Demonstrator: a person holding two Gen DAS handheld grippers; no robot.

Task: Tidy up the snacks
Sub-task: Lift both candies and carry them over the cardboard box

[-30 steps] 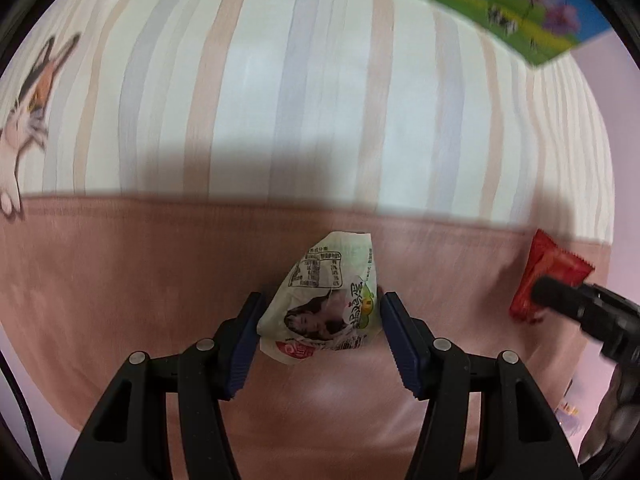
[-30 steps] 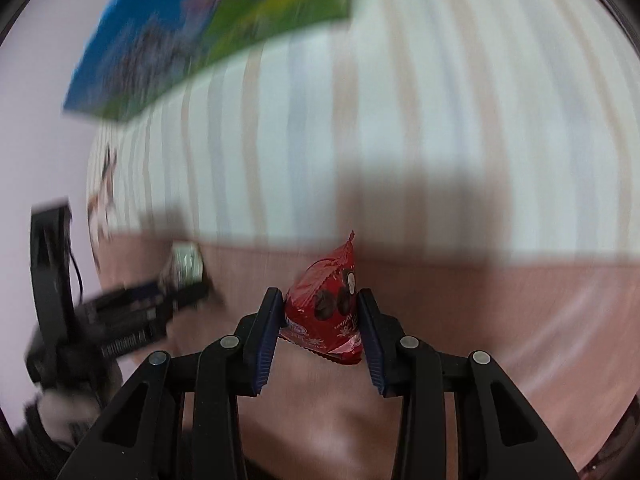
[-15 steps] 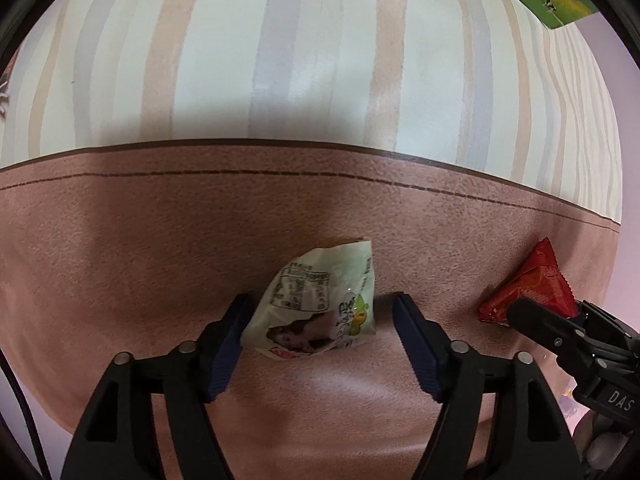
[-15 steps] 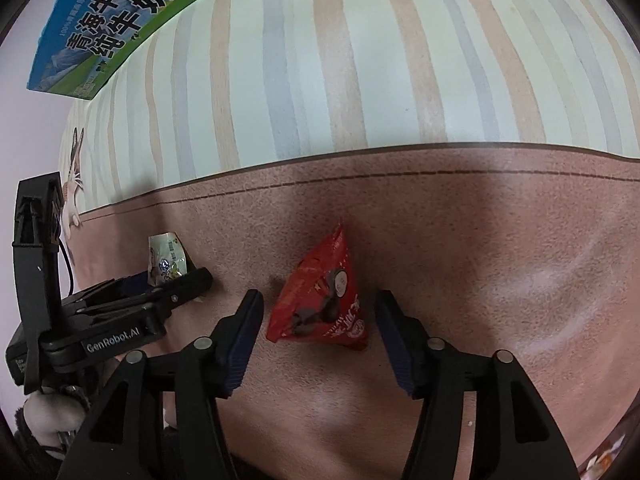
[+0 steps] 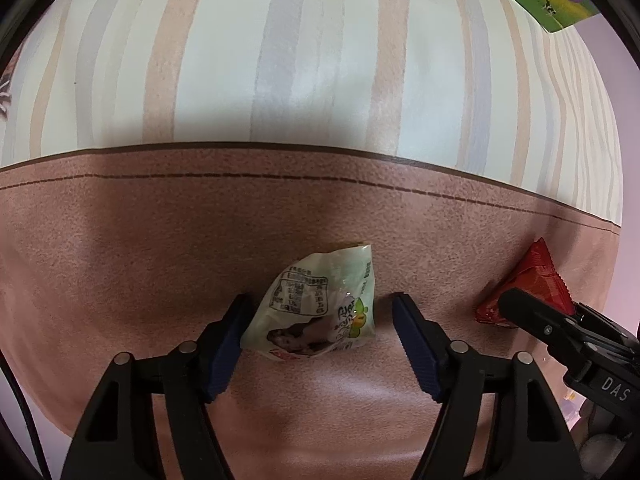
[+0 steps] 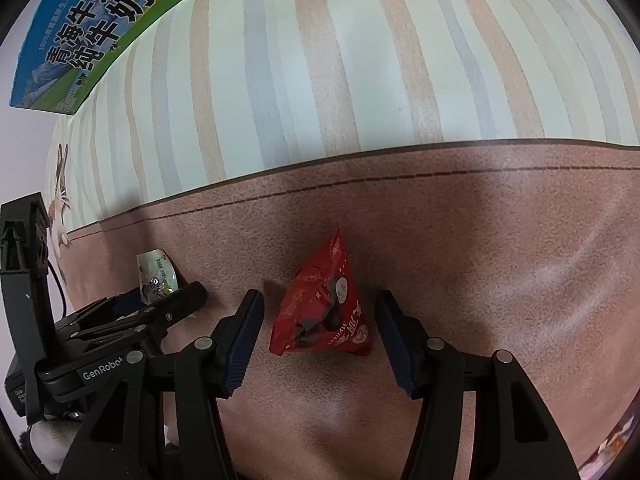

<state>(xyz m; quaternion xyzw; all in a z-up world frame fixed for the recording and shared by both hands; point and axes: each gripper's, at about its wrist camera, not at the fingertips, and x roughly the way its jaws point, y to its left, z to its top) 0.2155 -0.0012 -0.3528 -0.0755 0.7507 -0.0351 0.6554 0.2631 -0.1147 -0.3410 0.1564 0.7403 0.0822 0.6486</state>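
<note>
A pale green snack packet [image 5: 316, 312] lies on the brown mat [image 5: 160, 248], between the open jaws of my left gripper [image 5: 322, 316]; the left pad seems to touch it, the right pad stands apart. A red triangular snack packet [image 6: 324, 312] lies on the mat between the open jaws of my right gripper [image 6: 318, 316], touching neither pad. The red packet also shows at the right in the left wrist view [image 5: 532, 284], partly behind the right gripper. The green packet shows at the left in the right wrist view [image 6: 154, 276].
The brown mat ends at a dark edge, and a striped cloth [image 5: 320, 60] lies beyond it. A green and blue milk carton box [image 6: 80, 36] stands at the far left of the right wrist view. A rabbit picture [image 6: 60, 208] is on the cloth's left.
Both grippers have opened and let go of their packets. The green and the red packet now lie on the brown mat. Both grippers came down close to the mat.
</note>
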